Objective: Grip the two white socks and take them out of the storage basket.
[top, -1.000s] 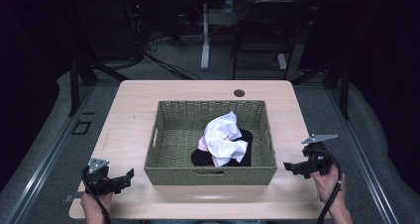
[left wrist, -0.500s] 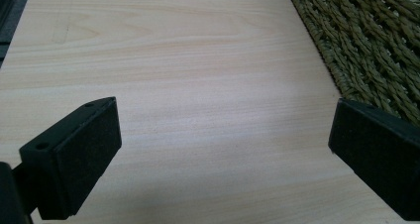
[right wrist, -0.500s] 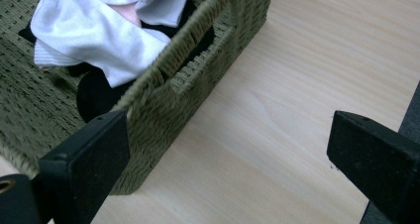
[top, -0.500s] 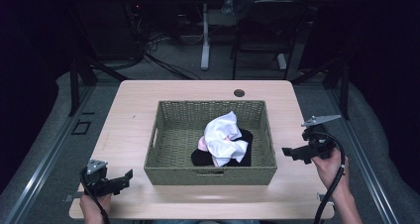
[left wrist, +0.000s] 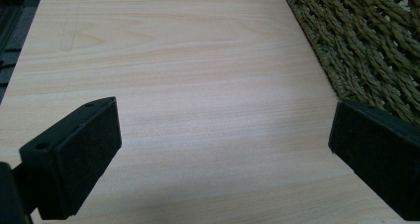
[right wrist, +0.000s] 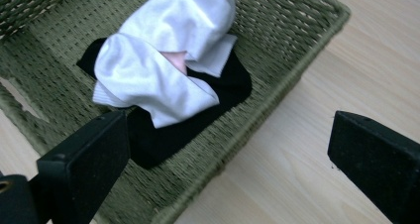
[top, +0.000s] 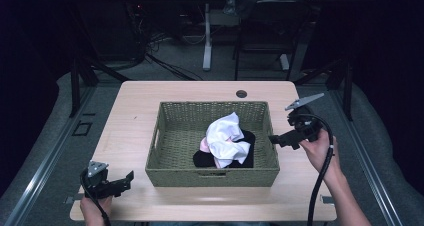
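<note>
A green woven basket (top: 170,136) stands in the middle of the wooden table (top: 135,111). Inside it lie white cloth (top: 225,138), a bit of pink cloth (top: 204,145) and black cloth (top: 247,153) beneath. My right gripper (top: 274,139) is raised beside the basket's right rim, open, its jaws pointing at the clothes. In the right gripper view the white cloth (right wrist: 163,60) lies over the black cloth (right wrist: 228,85) in the basket (right wrist: 297,30). My left gripper (top: 129,178) rests open at the table's front left, near the basket's corner (left wrist: 366,50).
A small dark round hole (top: 241,93) sits near the table's far edge. Beyond the table are a dark floor, cables and a white desk leg (top: 206,41). Bare tabletop (left wrist: 188,75) lies ahead of the left gripper.
My right gripper has risen from the table and moved in toward the basket's right rim. The left gripper has stayed put.
</note>
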